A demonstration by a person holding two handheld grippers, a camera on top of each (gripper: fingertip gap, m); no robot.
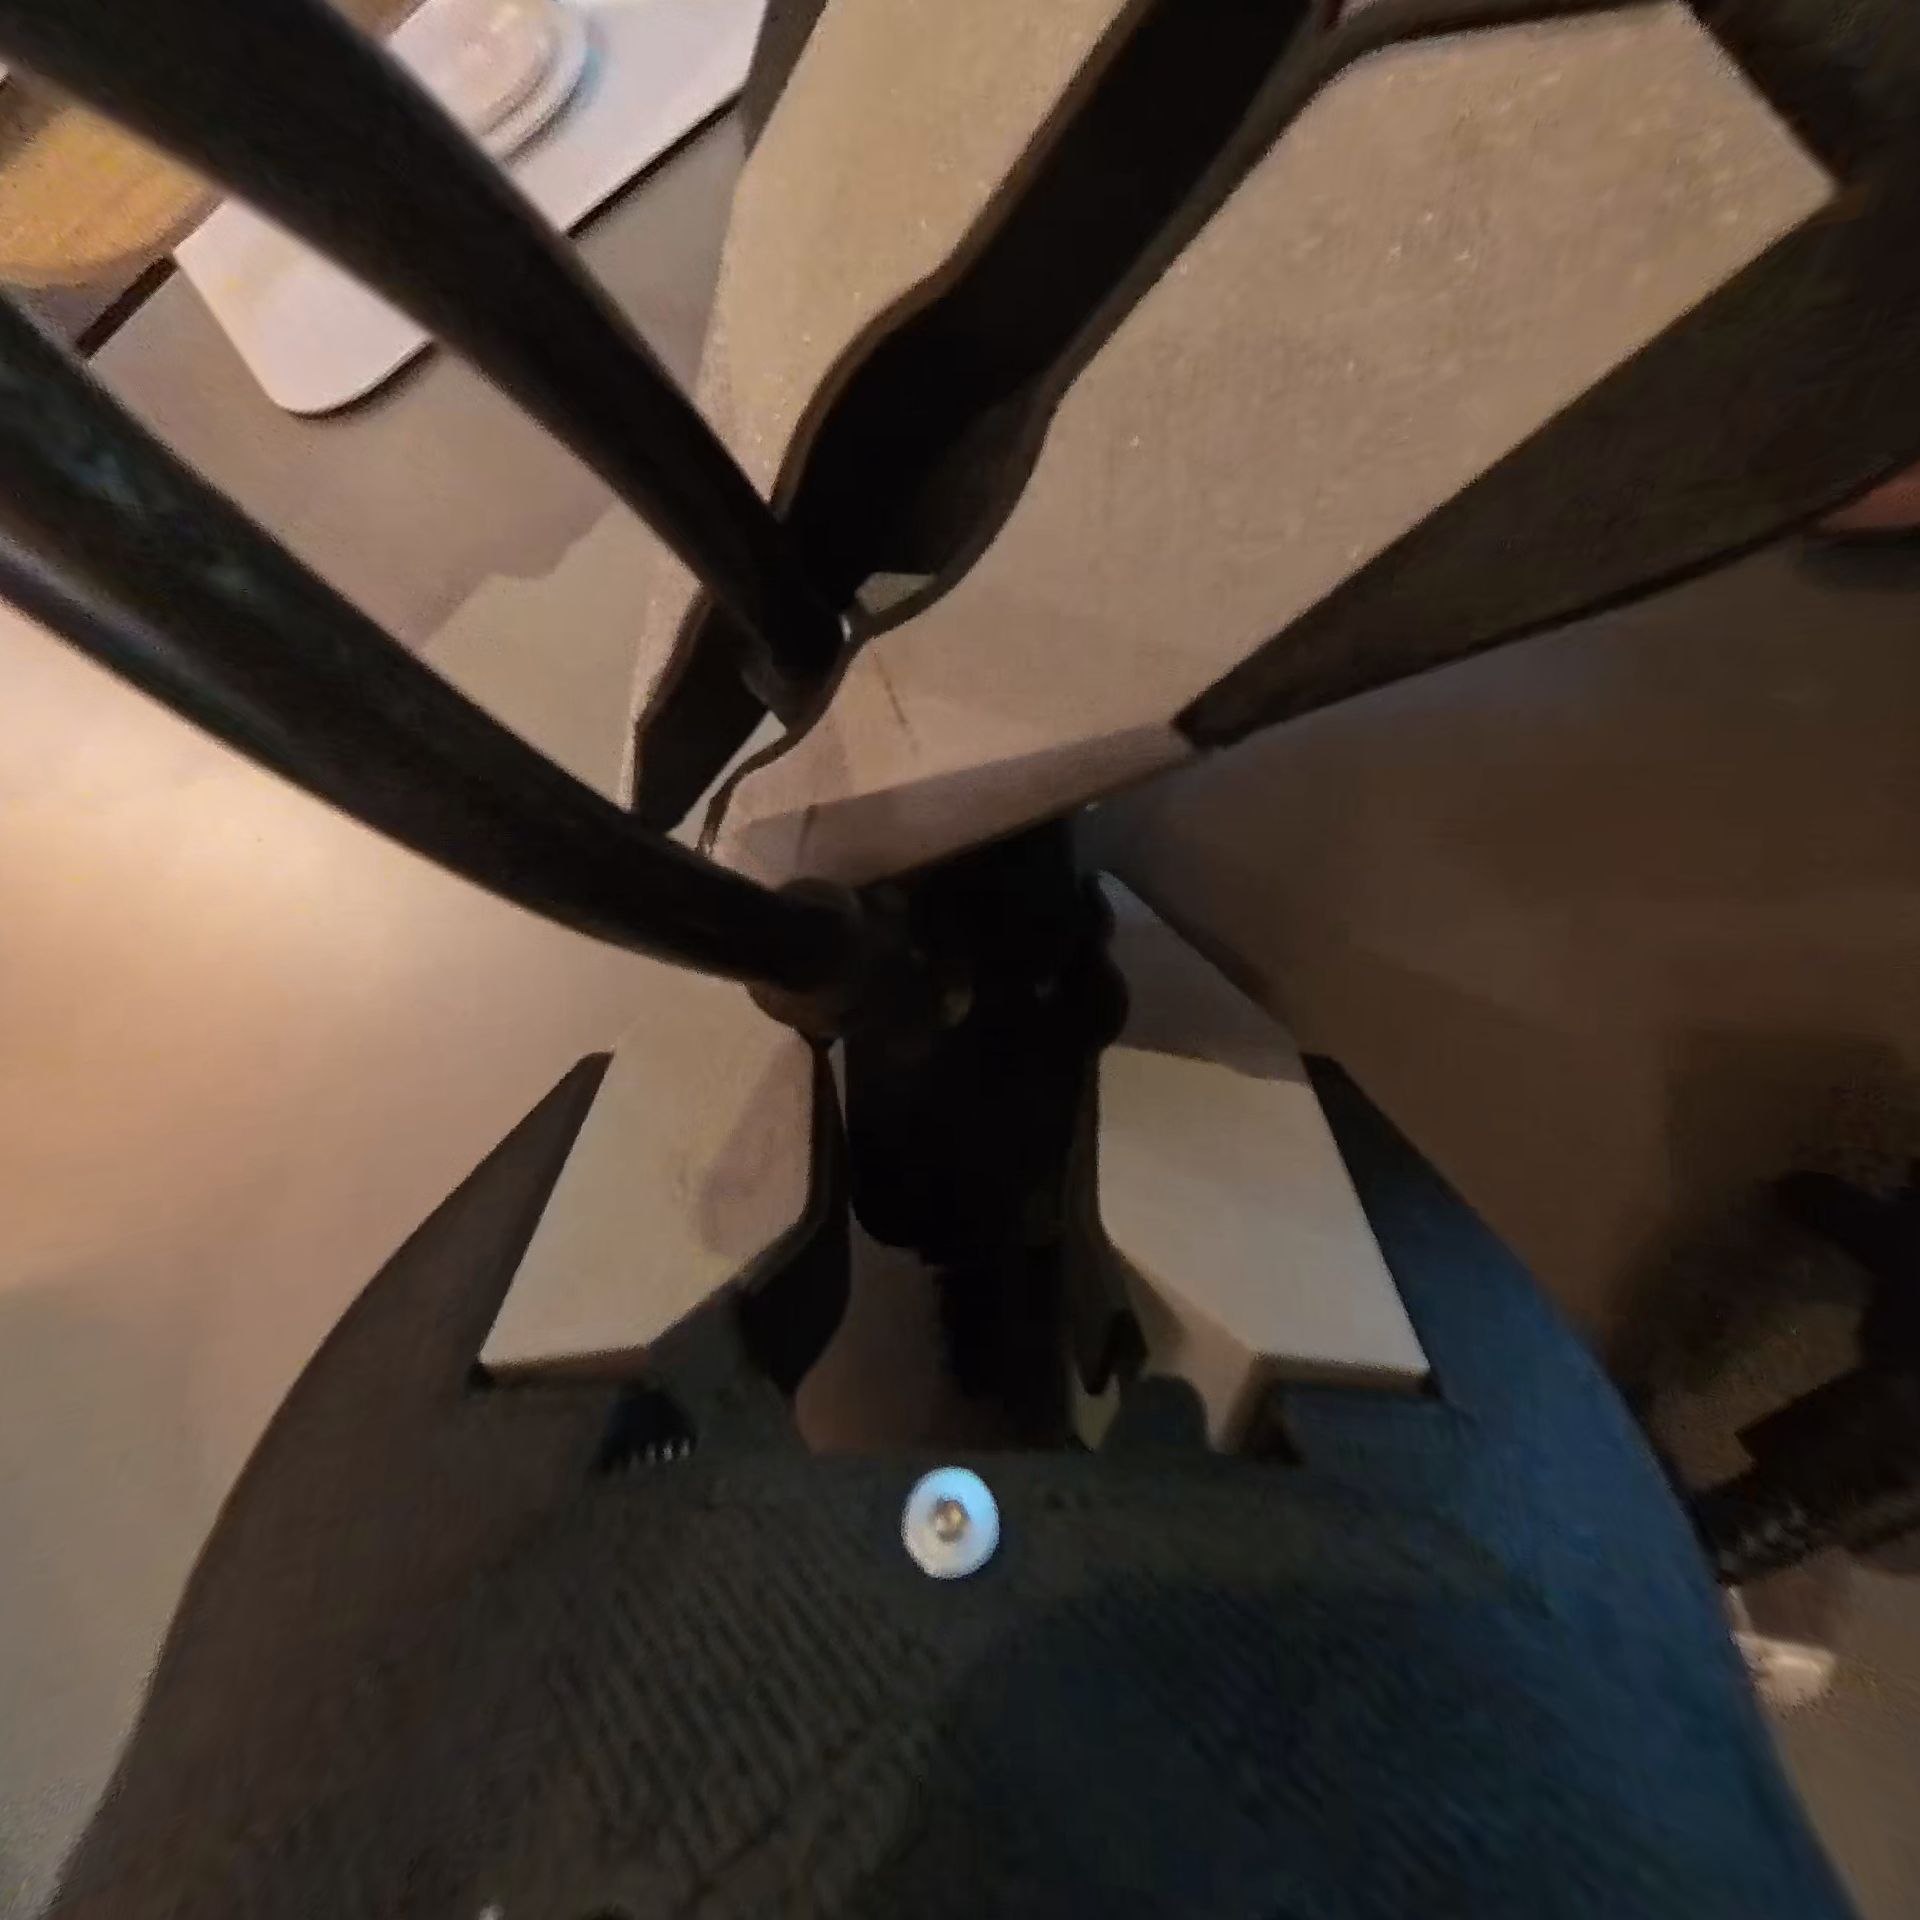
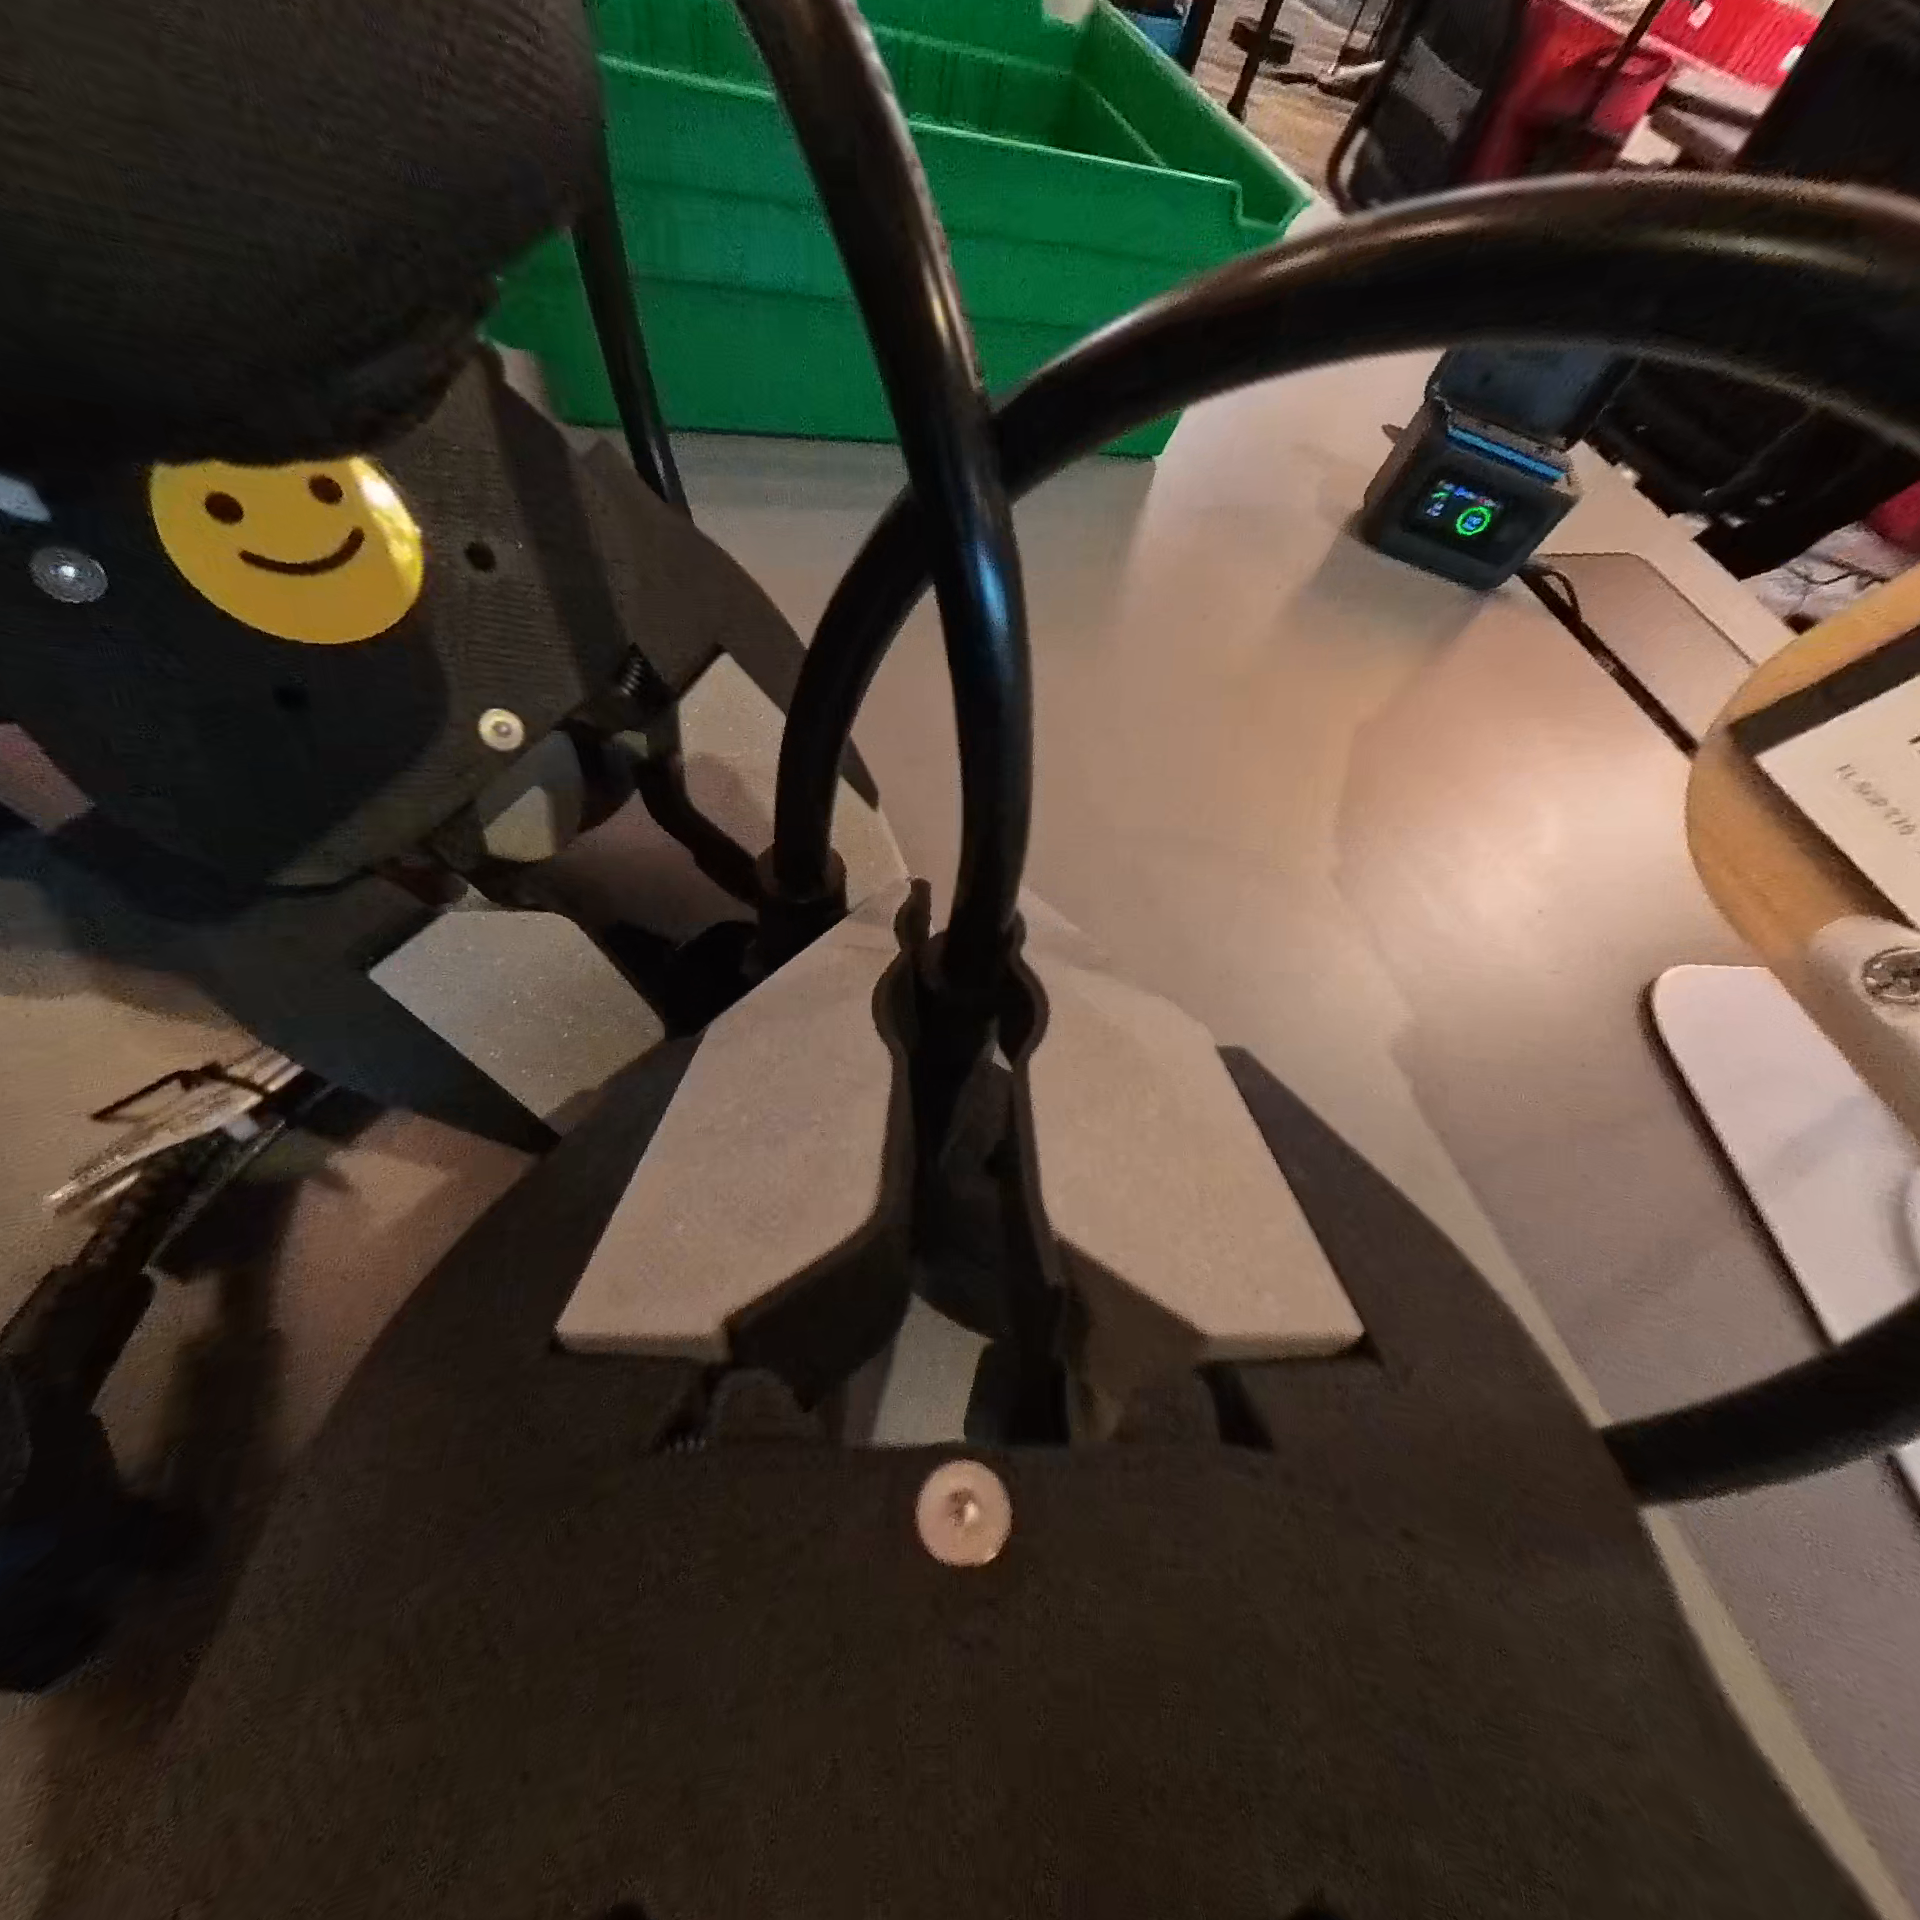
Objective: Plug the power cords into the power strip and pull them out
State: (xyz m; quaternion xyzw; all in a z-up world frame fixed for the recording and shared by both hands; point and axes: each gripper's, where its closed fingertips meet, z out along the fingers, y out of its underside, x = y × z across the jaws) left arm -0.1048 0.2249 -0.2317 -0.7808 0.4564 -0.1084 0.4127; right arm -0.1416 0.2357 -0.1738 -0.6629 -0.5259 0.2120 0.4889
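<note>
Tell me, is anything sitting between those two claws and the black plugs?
Nothing visible: the left claw is shut on a black plug, and the right claw is shut on another plug. The power strip isn't visible.

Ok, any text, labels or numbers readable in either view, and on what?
Small device screen: green icons and figures, too small to read.
White card, right edge: faint print, too blurred to read.
Yellow sticker, left: a smiley face, no words.
Left wrist view: none.

Grey tabletop (image 2: 1299,790) with warm glare, green bins (image 2: 935,260) behind, dark chair (image 2: 1423,104), red furniture (image 2: 1579,73) beyond
</note>
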